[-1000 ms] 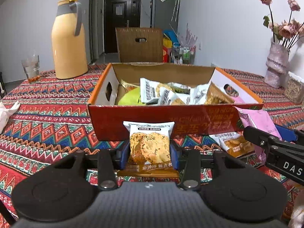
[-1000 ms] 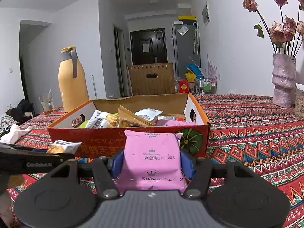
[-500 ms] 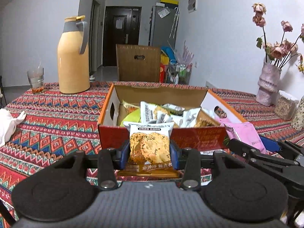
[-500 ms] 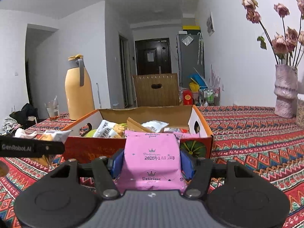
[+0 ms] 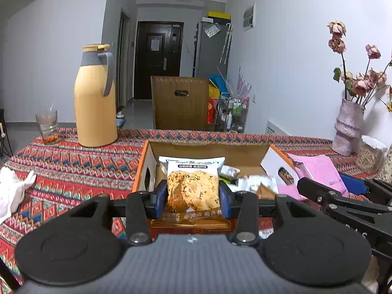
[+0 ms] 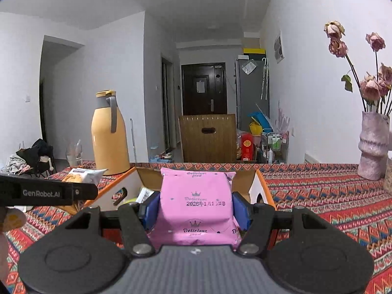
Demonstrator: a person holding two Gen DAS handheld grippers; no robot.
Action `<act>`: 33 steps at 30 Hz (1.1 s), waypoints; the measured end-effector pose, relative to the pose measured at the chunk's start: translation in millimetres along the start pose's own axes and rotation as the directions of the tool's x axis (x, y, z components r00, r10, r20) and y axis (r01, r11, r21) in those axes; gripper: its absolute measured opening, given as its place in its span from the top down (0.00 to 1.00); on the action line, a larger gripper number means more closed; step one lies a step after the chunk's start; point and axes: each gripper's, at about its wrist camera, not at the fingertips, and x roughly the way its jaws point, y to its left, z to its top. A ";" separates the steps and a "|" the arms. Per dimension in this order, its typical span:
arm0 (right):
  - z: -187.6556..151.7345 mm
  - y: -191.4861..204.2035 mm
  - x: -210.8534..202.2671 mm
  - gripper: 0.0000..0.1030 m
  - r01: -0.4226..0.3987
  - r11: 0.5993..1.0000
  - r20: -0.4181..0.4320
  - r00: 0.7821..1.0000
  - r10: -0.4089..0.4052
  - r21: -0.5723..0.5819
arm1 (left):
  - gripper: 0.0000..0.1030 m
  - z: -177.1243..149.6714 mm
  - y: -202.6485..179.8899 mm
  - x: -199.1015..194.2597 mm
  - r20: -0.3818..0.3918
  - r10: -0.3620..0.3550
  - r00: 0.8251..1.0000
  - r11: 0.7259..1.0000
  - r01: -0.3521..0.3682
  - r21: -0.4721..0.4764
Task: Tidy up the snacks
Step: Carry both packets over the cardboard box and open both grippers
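On the left of the worktop (image 5: pixel 73 161), covered by a patterned cloth, a glass (image 5: pixel 47 126) holds a reddish residue at its bottom. Beside it stands a yellow flask (image 5: pixel 95 98) with a grey handle, lid shut.

The left tongs (image 5: pixel 193 196) are clamped on a cookie packet (image 5: pixel 193 186), blue pads pressing both sides. The packet is held upright, clear of the worktop, in front of the open cardboard box (image 5: pixel 147 169).

The box sits at the middle of the worktop, top flaps open. Its contents are several wrapped snacks, partly hidden behind the held packets; individual types cannot be told.

The right tongs (image 6: pixel 195 208) are clamped on a pink snack packet (image 6: pixel 196 203), also held upright in front of the same box (image 6: pixel 262 191).

At the far right, a pale vase (image 6: pixel 372 144) holds dried roses (image 6: pixel 372 85) and stands well apart from the box.
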 end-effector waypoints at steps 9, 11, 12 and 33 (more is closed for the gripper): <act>33.5 -5.2 32.0 0.41 0.017 1.000 0.006 1.000 -0.017 0.019 | 0.58 26.1 1.6 22.2 0.033 0.015 0.999 1.000 -0.014 -0.014; 38.3 -5.1 41.1 0.41 0.023 1.000 0.008 1.000 -0.023 0.017 | 0.58 30.6 2.2 30.1 0.033 0.018 0.999 1.000 -0.017 -0.019; 40.4 -5.6 46.7 0.41 0.026 0.999 0.007 1.000 -0.026 0.019 | 0.58 32.6 2.4 33.7 0.034 0.018 0.999 1.000 -0.018 -0.020; 2.2 -23.6 130.5 0.41 0.037 0.996 -0.101 0.994 -0.029 0.079 | 0.58 11.3 24.4 116.6 -0.048 0.049 0.998 0.996 -0.052 -0.074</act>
